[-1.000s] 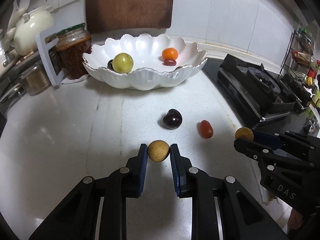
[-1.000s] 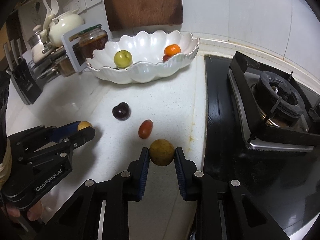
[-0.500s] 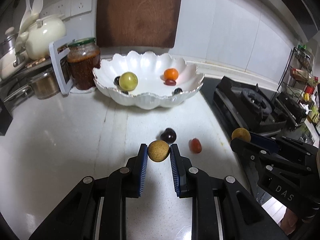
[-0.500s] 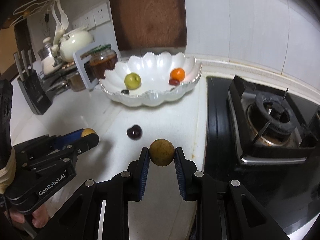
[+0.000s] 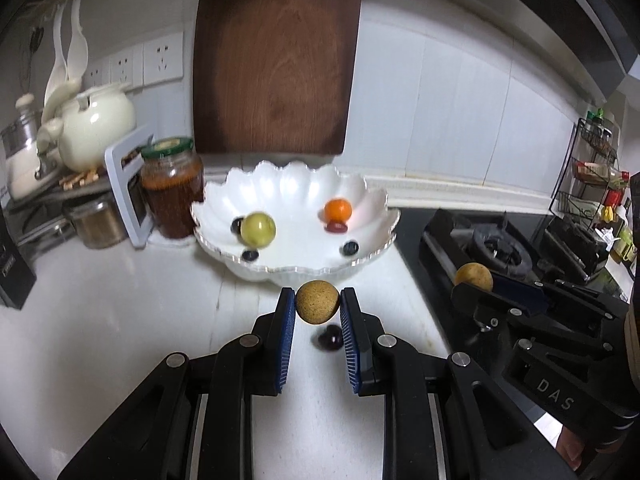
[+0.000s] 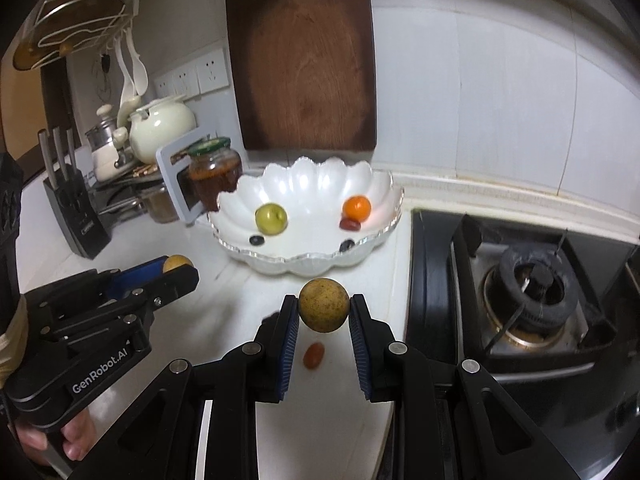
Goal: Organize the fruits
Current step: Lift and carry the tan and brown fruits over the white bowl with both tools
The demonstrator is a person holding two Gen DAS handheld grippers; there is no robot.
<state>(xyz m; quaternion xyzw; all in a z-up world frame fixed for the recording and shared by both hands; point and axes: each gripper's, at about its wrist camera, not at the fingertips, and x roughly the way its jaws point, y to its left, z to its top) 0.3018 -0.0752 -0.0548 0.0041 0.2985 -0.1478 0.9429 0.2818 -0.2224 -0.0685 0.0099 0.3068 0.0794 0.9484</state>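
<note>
Left claw gripping tan fruit, right claw gripping second tan fruit, both hovering above worktop. Dark plum, red fruit waiting near. Far bowl holding several fruits already.

Two round, tan, speckled fruits, both lifted clear of the tabletop: one pinched between the blue pads of the left tongs, the other pinched the same way in the right tongs. On the white tabletop below, near its edge by the stove: a dark purple cherry, glossy and blurred, and a small red oblong fruit. In the scalloped white bowl at the back of the tabletop: a yellow-green apple at the left, an orange citrus at the right touching a dark red oblong fruit, and three small dark berries apart from one another.
</note>
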